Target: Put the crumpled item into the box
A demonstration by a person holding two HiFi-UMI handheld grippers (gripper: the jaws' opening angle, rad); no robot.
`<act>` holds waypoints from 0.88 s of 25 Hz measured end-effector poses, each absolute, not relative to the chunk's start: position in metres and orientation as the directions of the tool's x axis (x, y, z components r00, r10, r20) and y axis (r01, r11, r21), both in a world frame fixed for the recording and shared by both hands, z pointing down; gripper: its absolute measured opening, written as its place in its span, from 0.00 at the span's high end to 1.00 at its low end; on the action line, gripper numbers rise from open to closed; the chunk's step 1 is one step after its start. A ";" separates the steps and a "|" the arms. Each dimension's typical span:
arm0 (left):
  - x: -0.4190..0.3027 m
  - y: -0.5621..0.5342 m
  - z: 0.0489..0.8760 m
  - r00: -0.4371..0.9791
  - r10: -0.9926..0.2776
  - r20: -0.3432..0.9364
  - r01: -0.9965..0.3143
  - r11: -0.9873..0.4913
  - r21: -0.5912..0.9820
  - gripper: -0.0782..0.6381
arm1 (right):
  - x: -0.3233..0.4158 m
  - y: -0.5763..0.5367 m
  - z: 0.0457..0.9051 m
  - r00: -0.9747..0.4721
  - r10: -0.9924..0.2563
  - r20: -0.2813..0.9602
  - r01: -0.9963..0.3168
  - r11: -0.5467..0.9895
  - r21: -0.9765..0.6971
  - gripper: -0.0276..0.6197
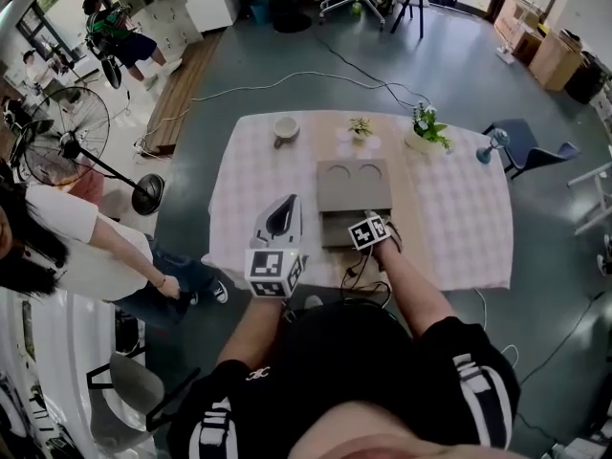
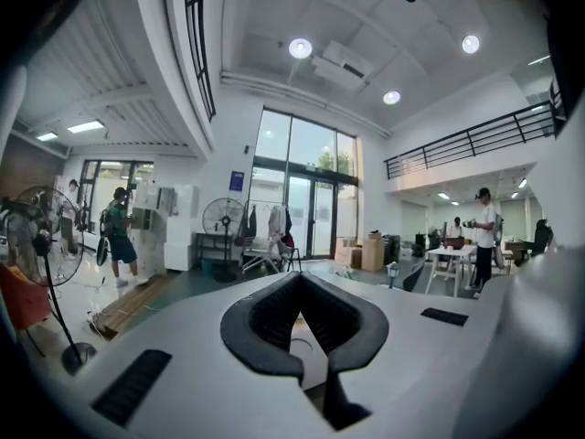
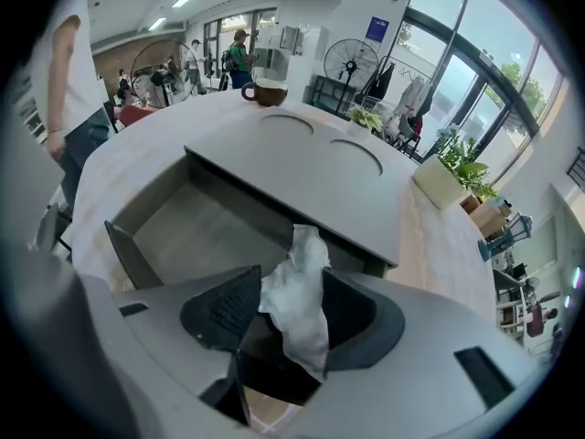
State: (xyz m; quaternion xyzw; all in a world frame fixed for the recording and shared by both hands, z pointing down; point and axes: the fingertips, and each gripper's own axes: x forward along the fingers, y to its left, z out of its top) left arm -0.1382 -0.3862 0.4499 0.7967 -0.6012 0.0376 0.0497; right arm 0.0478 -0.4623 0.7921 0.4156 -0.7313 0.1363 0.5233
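A grey box (image 1: 354, 185) with two round recesses on top stands in the middle of the table; its drawer (image 3: 196, 231) is pulled out toward me. Held just over the drawer's near edge, my right gripper (image 3: 291, 286) is shut on a crumpled white paper (image 3: 297, 300). In the head view this gripper (image 1: 371, 218) sits at the box's front, and the paper is hidden by it. My left gripper (image 1: 289, 204) hovers over the table's front left, apart from the box. Its jaws (image 2: 299, 282) meet at the tips with nothing between them.
A checked cloth (image 1: 459, 218) covers the table. At the far edge stand a brown cup (image 1: 286, 127), a small plant (image 1: 360, 127) and a larger plant (image 1: 427, 127). A person (image 1: 67, 247) stands left of the table near a floor fan (image 1: 67, 132). A blue chair (image 1: 531, 149) is at the right.
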 end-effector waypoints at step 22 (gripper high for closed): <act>-0.123 -0.379 0.450 0.312 -0.944 0.109 -0.950 -0.309 0.040 0.90 | 0.052 -0.445 0.643 -0.336 -0.736 0.588 -0.865 0.489 0.118 0.90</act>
